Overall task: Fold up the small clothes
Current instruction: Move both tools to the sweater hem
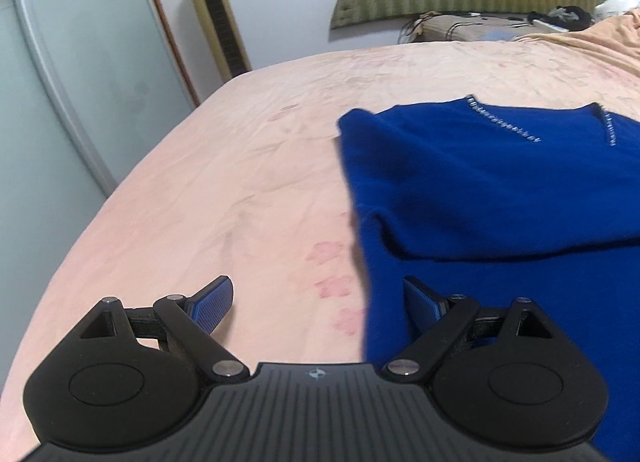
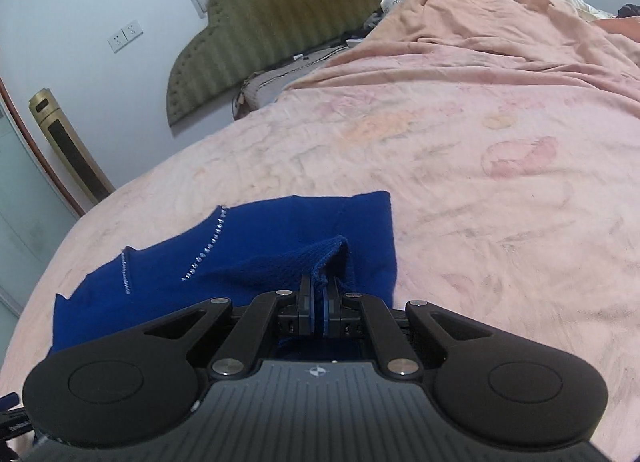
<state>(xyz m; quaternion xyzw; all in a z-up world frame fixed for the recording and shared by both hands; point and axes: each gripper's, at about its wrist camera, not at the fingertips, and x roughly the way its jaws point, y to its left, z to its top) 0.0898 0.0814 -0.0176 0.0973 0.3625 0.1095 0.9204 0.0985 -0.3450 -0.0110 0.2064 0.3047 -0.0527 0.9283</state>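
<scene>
A royal-blue knit top (image 1: 500, 190) with a rhinestone-trimmed V neckline lies on the pink bed, one side folded over its body. My left gripper (image 1: 318, 302) is open and empty, low over the sheet at the garment's left edge; its right pad (image 1: 424, 304) is over the blue fabric. In the right wrist view the same top (image 2: 224, 258) lies in front, and my right gripper (image 2: 319, 286) is shut on a ribbed edge of it, lifting a small peak of fabric.
The pink floral bedsheet (image 1: 240, 182) covers the bed. A green padded headboard (image 2: 280, 14) and rumpled bedding (image 2: 520, 22) lie at the far end. A gold tower fan (image 1: 216, 10) and a glass door (image 1: 60, 82) stand to the left.
</scene>
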